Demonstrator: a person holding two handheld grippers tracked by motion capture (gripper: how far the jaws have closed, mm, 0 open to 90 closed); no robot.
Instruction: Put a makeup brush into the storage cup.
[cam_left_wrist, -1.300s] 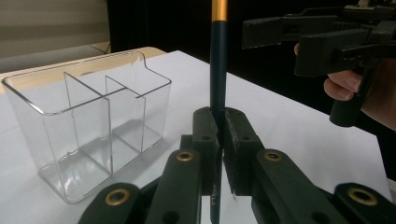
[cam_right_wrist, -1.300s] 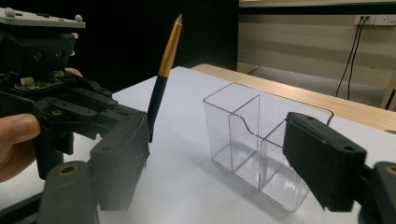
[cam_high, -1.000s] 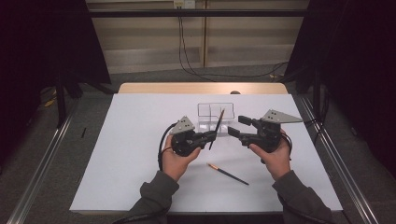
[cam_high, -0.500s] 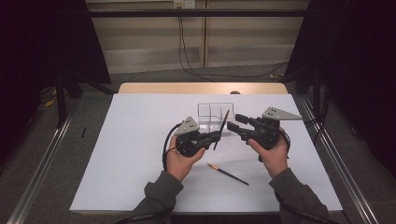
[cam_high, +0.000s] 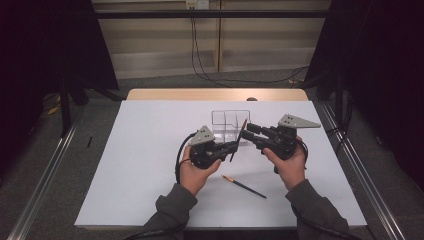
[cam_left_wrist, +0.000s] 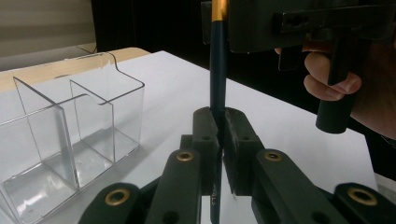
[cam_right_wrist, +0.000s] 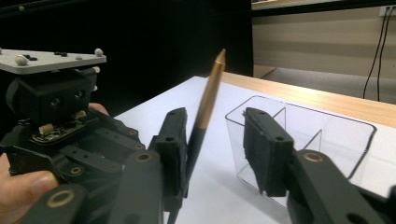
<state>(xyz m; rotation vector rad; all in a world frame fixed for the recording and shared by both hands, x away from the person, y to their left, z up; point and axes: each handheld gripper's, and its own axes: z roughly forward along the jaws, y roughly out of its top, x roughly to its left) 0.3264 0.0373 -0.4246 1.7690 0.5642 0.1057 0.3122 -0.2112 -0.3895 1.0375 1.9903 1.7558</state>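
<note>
Your left gripper (cam_left_wrist: 218, 135) has its fingers clamped on the dark pencil with the gold end (cam_left_wrist: 217, 70), held upright beside the clear plastic divided box (cam_high: 229, 125); your right gripper (cam_right_wrist: 215, 154) is closing around its upper part, fingers not yet pinching. The handover is under way; a second pencil (cam_high: 244, 186) waits on the tabletop (cam_high: 140, 150).

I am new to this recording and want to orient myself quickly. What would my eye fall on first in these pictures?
First, the dark pen with a gold end, standing nearly upright and clamped in the left gripper over the middle of the white table. The right gripper has come to its upper part: its jaws have just been closing, one touching the pen, the other apart. Behind them stands a clear divided box; a second pen lies nearer the person.
</note>
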